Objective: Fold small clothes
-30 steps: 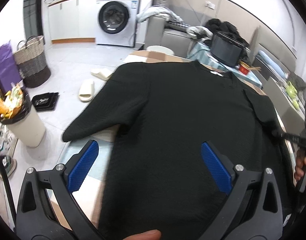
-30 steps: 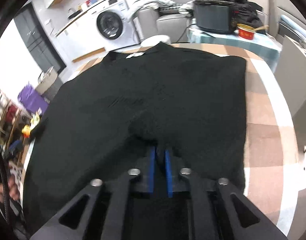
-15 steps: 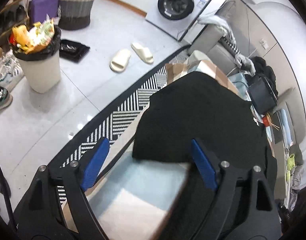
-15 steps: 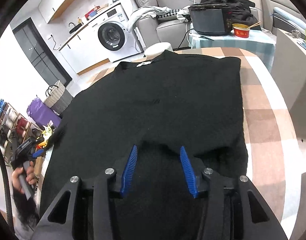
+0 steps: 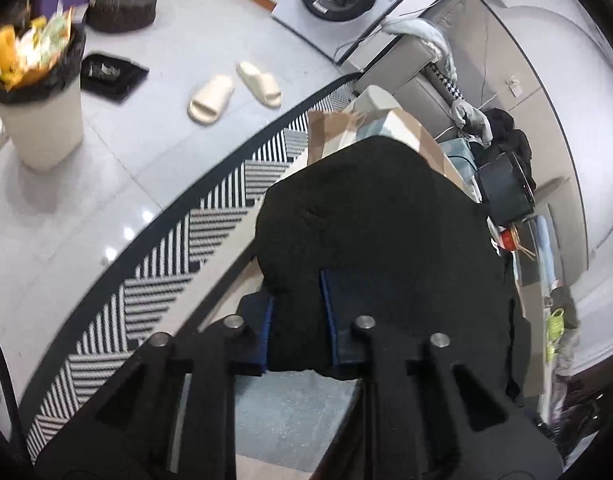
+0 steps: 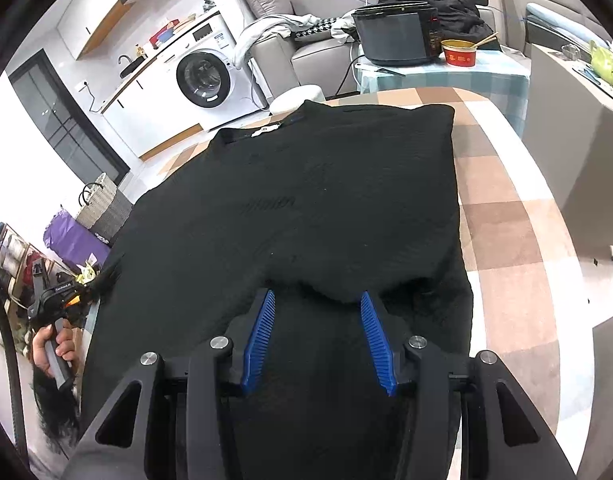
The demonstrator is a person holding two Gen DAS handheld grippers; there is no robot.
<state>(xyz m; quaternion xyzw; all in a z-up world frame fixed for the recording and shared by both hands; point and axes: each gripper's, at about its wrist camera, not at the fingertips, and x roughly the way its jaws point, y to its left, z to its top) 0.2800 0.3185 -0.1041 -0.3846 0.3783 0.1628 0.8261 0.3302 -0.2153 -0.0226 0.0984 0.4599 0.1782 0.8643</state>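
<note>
Between the blue pads of the left gripper (image 5: 296, 320) a bunched fold of the black sweater (image 6: 306, 208) is clamped, right at the left edge of the tabletop (image 6: 502, 216), so the left gripper is judged the working one. From that grip the garment runs forward and to the right, across the tabletop. Its long axis, hem to collar, is seen lying away from the right gripper (image 6: 318, 336), whose jaws stand apart over the near hem, gripping nothing. The collar with its white label is seen at the far edge. The sweater is spread flat over most of the checked cloth, dark and textured, with a slight ridge near the hem. The next fold is judged to carry the held portion inward, toward the right edge
</note>
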